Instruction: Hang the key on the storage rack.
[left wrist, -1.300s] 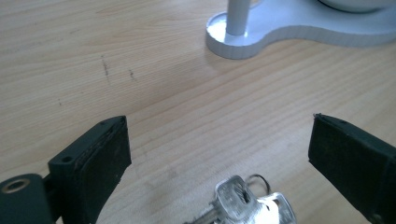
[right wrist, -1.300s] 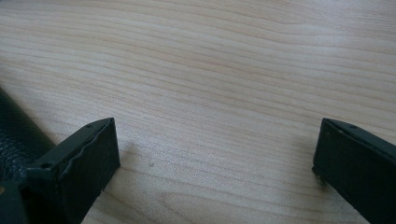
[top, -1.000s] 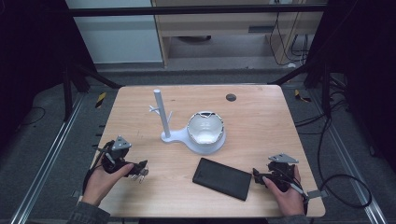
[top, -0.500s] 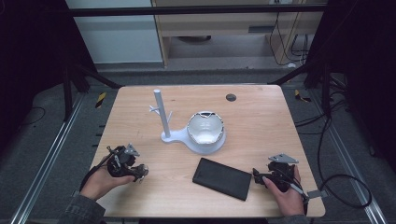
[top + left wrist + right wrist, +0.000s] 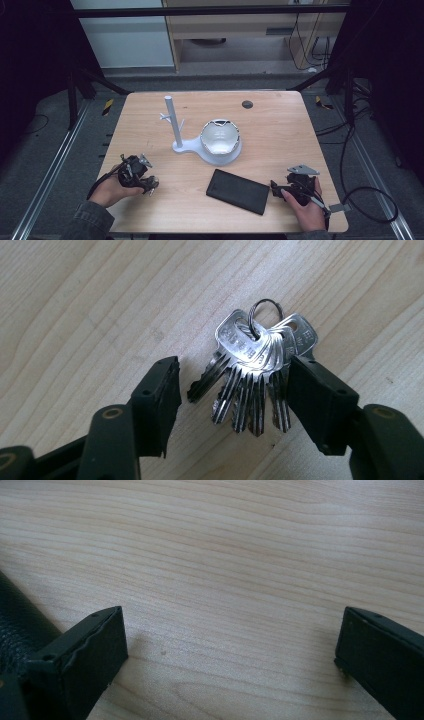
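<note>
Two jaws of the left gripper (image 5: 232, 390), just closing, straddle the key bunch (image 5: 255, 367) flat at frame centre without pinching it yet, likely to lift it; right gripper (image 5: 230, 655) rests spread wide.

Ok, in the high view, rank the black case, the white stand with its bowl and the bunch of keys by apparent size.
1. White stand with bowl
2. Black case, somewhat smaller
3. Bunch of keys, smallest, partly hidden at the left gripper
</note>
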The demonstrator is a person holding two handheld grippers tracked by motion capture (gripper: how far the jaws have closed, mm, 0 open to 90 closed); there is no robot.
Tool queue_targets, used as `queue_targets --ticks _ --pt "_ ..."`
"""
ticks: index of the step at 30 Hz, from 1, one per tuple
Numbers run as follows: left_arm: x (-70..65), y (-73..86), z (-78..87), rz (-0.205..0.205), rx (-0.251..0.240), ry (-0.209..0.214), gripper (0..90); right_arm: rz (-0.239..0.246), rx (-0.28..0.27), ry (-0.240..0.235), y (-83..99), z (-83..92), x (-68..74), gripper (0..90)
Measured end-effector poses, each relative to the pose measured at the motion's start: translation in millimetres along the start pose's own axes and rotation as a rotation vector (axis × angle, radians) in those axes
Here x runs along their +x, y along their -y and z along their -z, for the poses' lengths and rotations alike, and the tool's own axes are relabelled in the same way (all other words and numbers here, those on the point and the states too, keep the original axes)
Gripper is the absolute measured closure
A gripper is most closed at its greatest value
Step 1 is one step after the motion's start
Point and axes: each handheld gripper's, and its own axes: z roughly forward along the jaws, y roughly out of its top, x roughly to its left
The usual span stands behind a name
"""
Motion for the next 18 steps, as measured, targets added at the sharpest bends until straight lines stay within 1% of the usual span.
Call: queue_targets --ticks 2,3,4,8,9,12,13,16,17,18 --pt "1.5 0.2 -0.7 0.004 -0.003 0.025 39.5 0.0 0.0 0.001 0.0 -0.1 0.1 0.4" --pt "1.5 0.2 -0.7 0.004 -0.003 0.025 39.7 0.0 0.0 0.001 0.0 -0.1 0.1 0.4" --pt "2.4 -0.9 -1.2 0.004 0.001 0.044 39.7 0.0 0.0 0.001 0.0 -0.1 0.2 0.4" --pt "1.0 -3.8 -1.0 -0.008 0.011 0.031 39.4 0.0 0.0 0.001 0.0 -0.1 0.3 0.4" --pt "1.0 -5.0 -1.9 -0.01 0.006 0.031 38.3 -0.001 0.0 0.001 -0.1 -0.1 0.6 0.4" --pt "1.4 -6.9 -3.6 -0.005 0.0 0.054 38.0 -0.003 0.0 0.001 -0.1 -0.2 0.9 0.4" --pt "2.2 -7.4 -3.7 0.003 0.001 0.071 39.6 -0.002 -0.001 0.0 -0.1 -0.2 1.0 0.4" --pt "2.1 -8.3 -2.2 -0.007 0.001 0.073 49.4 -0.002 -0.001 0.0 -0.1 -0.2 1.4 0.4" --pt "2.0 -8.6 -1.9 -0.003 0.002 0.073 54.4 -0.003 -0.001 -0.001 -0.1 -0.2 1.6 0.4" --pt "1.6 -8.8 -1.6 0.008 0.004 0.072 57.5 0.002 -0.001 0.0 -0.1 -0.2 1.3 0.4"
